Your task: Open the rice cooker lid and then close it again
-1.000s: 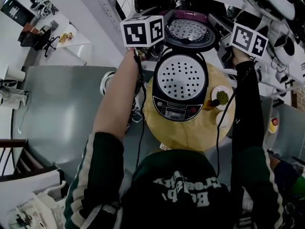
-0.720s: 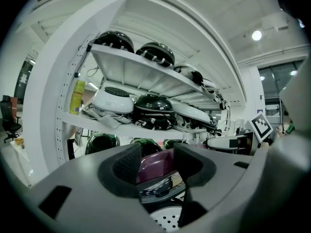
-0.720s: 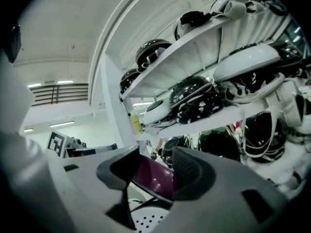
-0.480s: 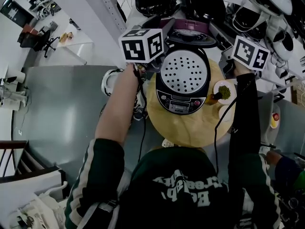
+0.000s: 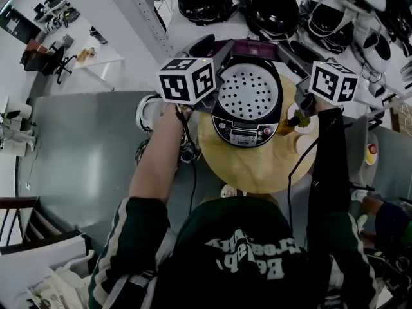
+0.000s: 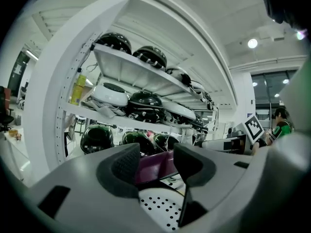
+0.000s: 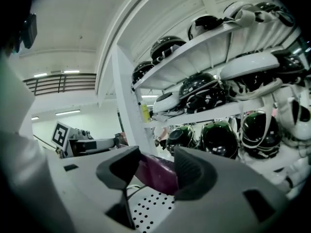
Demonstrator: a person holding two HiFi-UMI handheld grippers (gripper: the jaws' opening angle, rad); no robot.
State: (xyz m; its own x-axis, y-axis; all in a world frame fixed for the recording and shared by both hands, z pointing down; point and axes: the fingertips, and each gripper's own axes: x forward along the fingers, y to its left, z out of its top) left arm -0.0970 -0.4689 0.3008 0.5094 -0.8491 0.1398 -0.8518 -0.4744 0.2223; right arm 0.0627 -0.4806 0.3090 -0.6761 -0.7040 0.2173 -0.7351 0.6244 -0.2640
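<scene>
Left tool (image 6: 156, 164), right tool (image 7: 156, 168) each clamp purple lid (image 5: 252, 47) of rice cooker (image 5: 248, 94); panel (image 5: 246, 136) lettering unreadable.

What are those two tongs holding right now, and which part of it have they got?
Both hold the raised purple rice cooker lid. The left tongs pinch its left edge, and the right tongs pinch its right edge.
</scene>
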